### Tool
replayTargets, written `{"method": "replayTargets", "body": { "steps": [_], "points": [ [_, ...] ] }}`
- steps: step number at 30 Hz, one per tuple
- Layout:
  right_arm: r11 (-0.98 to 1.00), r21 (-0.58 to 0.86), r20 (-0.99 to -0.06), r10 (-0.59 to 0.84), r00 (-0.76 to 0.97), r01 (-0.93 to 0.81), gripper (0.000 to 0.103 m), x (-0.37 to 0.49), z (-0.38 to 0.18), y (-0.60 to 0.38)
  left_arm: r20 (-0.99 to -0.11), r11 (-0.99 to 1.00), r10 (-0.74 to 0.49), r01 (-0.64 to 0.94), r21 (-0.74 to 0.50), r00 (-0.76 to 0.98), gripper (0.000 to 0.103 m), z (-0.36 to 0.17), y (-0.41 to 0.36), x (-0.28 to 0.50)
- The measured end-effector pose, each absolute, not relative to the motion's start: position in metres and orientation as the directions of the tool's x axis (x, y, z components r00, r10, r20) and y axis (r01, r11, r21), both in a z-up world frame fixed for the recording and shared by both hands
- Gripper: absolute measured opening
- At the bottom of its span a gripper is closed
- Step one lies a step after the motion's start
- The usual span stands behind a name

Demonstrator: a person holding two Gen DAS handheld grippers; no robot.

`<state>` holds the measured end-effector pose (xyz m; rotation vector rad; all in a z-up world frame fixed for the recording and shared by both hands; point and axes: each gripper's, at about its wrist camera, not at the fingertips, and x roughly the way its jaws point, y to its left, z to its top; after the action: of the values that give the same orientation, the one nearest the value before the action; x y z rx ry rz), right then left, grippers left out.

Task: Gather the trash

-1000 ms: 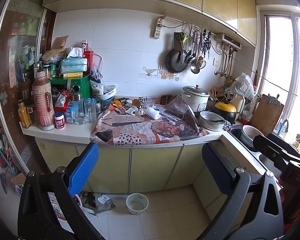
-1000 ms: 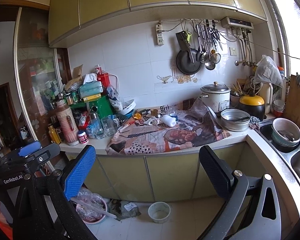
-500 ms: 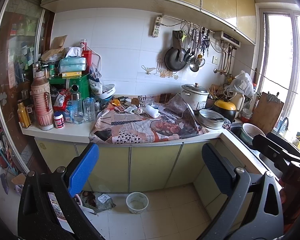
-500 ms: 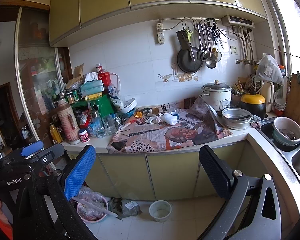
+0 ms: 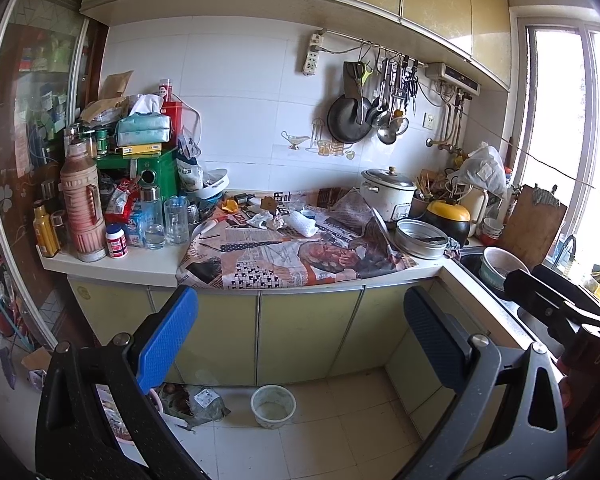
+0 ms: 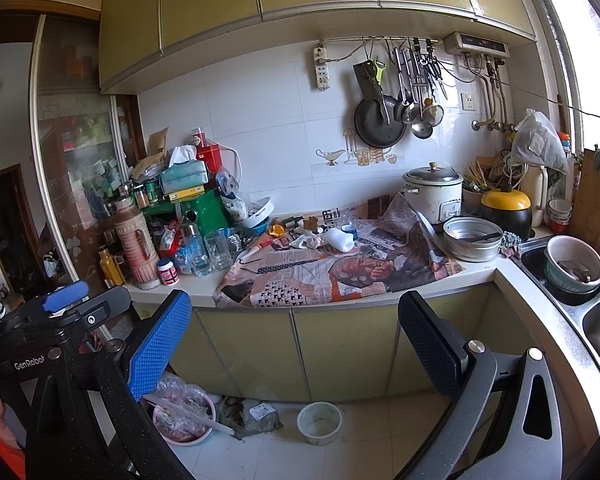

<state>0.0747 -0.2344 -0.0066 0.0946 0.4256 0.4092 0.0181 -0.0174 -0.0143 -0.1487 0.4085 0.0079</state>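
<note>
Left wrist view: the left gripper (image 5: 300, 340) gapes wide, empty, at lower centre. The right gripper (image 6: 296, 344) likewise. Crumpled paper (image 5: 266, 220) lies mid-frame on the newspaper (image 5: 284, 256).

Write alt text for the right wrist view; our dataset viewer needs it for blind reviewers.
The open right gripper faces a cluttered kitchen counter spread with newspaper, crumpled scraps on it. A small bucket stands on the floor below.
</note>
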Motion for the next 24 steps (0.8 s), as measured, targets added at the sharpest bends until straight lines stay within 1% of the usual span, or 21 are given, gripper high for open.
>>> {"method": "replayTargets", "body": {
  "steps": [9,15,17,18,24],
  "points": [
    [0.914,0.174,-0.384,0.406,0.829,-0.367,0.103,0.080,-0.008,-0.234,-0.399,0.989,-0.020,-0.040,-0.141,0.917,0.103,-0.015,-0.019,0.022],
    [0.915,0.173,-0.395,0.404,0.825,-0.365,0.103,0.109,-0.009,-0.234,-0.398,0.989,0.004,-0.063,-0.137,0.918,0.103,-0.017,-0.022,0.049],
    [0.915,0.170,-0.398,0.403,0.824,-0.365,0.103,0.118,-0.010,-0.237,-0.398,0.989,0.021,-0.078,-0.125,0.917,0.103,-0.018,-0.024,0.060],
    [0.915,0.170,-0.398,0.404,0.824,-0.367,0.103,0.127,-0.010,-0.238,-0.406,0.989,0.031,-0.087,-0.119,0.914,0.103,-0.010,-0.028,0.086],
    [0.912,0.148,-0.397,0.409,0.822,-0.382,0.103,0.163,-0.009,-0.249,-0.414,0.985,0.061,-0.121,-0.120,0.908,0.103,-0.007,-0.035,0.142]
  ]
}}
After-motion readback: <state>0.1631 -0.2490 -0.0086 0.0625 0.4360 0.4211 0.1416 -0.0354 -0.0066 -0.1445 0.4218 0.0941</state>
